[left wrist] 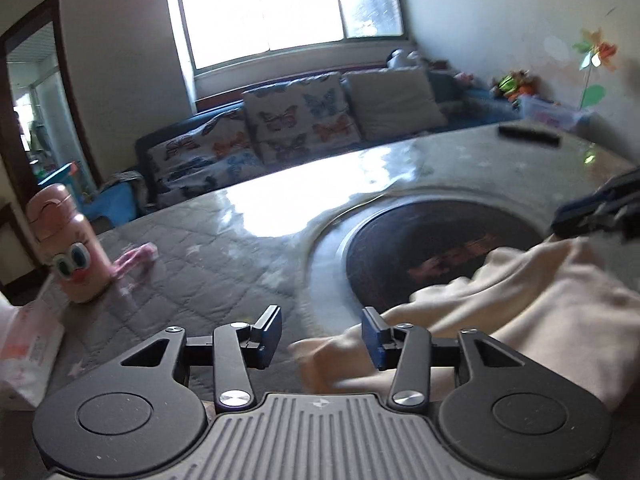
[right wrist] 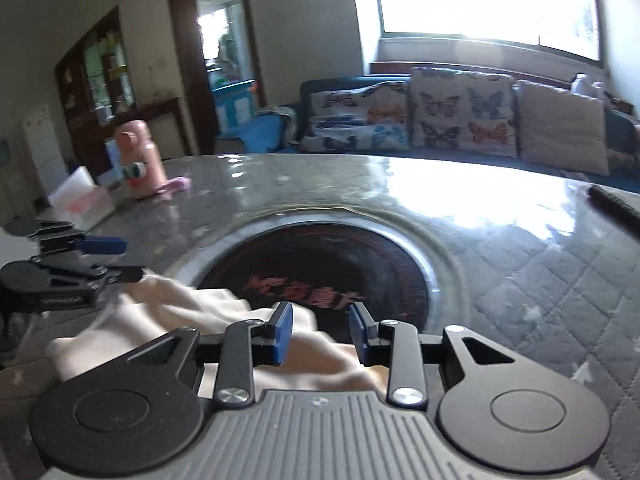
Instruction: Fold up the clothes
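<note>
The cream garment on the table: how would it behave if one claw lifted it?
The cream garment lies in soft, rumpled folds, so it would probably droop and trail, not hold shape. It looks thin, likely light. On the glossy table it may slide easily.

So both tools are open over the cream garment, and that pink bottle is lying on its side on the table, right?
Not quite: the pink bottle stands upright on the table, as the left wrist view shows. The rest holds: the left tool and right tool are both open over the cream garment.
</note>
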{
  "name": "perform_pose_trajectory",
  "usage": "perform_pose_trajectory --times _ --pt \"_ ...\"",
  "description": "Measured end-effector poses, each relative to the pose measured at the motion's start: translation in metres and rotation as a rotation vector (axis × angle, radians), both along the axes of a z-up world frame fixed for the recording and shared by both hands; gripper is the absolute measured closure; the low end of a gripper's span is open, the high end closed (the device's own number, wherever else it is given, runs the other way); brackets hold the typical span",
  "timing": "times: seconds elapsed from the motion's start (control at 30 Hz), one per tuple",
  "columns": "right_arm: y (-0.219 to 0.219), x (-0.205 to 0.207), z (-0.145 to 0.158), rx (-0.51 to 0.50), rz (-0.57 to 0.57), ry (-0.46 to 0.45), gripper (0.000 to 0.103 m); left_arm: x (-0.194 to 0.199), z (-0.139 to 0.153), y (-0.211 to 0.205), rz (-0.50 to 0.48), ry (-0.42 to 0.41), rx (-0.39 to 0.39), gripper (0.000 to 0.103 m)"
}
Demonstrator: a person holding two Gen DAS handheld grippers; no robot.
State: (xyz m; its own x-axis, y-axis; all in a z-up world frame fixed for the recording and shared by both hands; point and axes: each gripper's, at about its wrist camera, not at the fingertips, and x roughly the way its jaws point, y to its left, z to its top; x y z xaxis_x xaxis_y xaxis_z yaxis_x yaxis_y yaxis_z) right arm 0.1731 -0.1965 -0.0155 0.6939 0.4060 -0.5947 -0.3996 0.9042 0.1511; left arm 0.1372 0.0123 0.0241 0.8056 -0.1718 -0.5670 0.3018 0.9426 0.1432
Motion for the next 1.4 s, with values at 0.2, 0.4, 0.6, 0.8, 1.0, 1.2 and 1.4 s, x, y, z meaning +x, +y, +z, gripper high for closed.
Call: perform_pose_trajectory --times 0.2,0.4,0.6,0.8,1.0,1.2,1.4 --pt "0.021 0.015 -0.021 -0.006 0.038 0.086 0.074 0.003 0.000 -0.032 -0.129 0.065 -0.051 0.072" --pt "0.031 0.017 -0.023 -0.033 0.042 0.075 0.076 0.026 -0.022 -0.040 -0.089 0.145 -0.022 0.073" --pt "0.038 0.018 -0.022 -0.038 0.052 0.063 0.075 0.027 -0.019 -0.034 -0.063 0.128 -0.047 0.073" --pt "0.061 0.030 -0.028 -0.100 0.063 0.056 0.075 0.038 -0.026 -0.038 -0.051 0.139 -0.046 0.071" --pt "0.069 0.037 -0.026 -0.125 0.056 0.049 0.074 0.036 -0.027 -0.037 -0.043 0.120 -0.043 0.070" --pt "0.068 0.044 -0.031 -0.121 0.050 0.049 0.071 0.015 -0.017 -0.030 -0.048 0.081 -0.050 0.070" --pt "0.064 0.013 -0.012 -0.129 0.110 -0.024 0.071 -0.023 -0.010 -0.028 -0.110 0.037 -0.011 0.070"
